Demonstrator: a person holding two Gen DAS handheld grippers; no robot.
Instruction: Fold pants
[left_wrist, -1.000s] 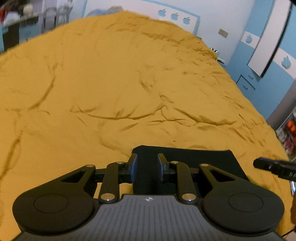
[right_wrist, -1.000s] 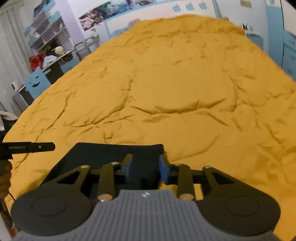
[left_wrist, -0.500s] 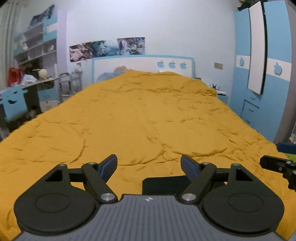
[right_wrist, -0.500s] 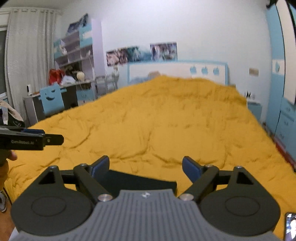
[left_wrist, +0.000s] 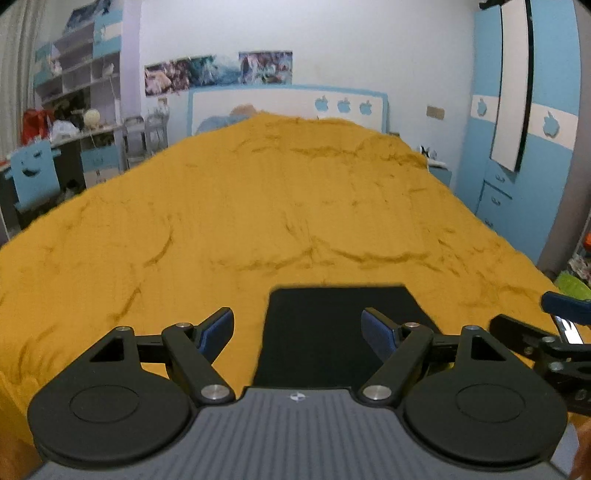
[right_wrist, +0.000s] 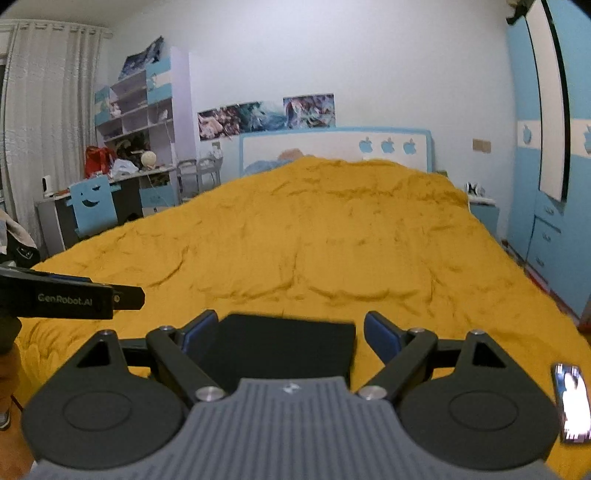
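The black pants (left_wrist: 332, 328) lie folded into a flat rectangle on the yellow bedspread (left_wrist: 258, 221), near its front edge. My left gripper (left_wrist: 297, 332) is open and empty, held above the near part of the pants. My right gripper (right_wrist: 290, 334) is open and empty too, with the folded pants (right_wrist: 280, 343) below and between its jaws. The right gripper shows at the right edge of the left wrist view (left_wrist: 554, 332). The left gripper shows at the left edge of the right wrist view (right_wrist: 74, 299).
A phone (right_wrist: 570, 402) lies on the bedspread at the front right. A desk with a blue chair (right_wrist: 92, 206) and shelves stand left of the bed. A blue wardrobe (left_wrist: 524, 147) stands to the right. The headboard (left_wrist: 288, 107) is at the far end.
Both grippers have opened and let go of the pants, then lifted and pulled back. The views tilted up from the bedspread to the room. The folded pants stay on the bed.
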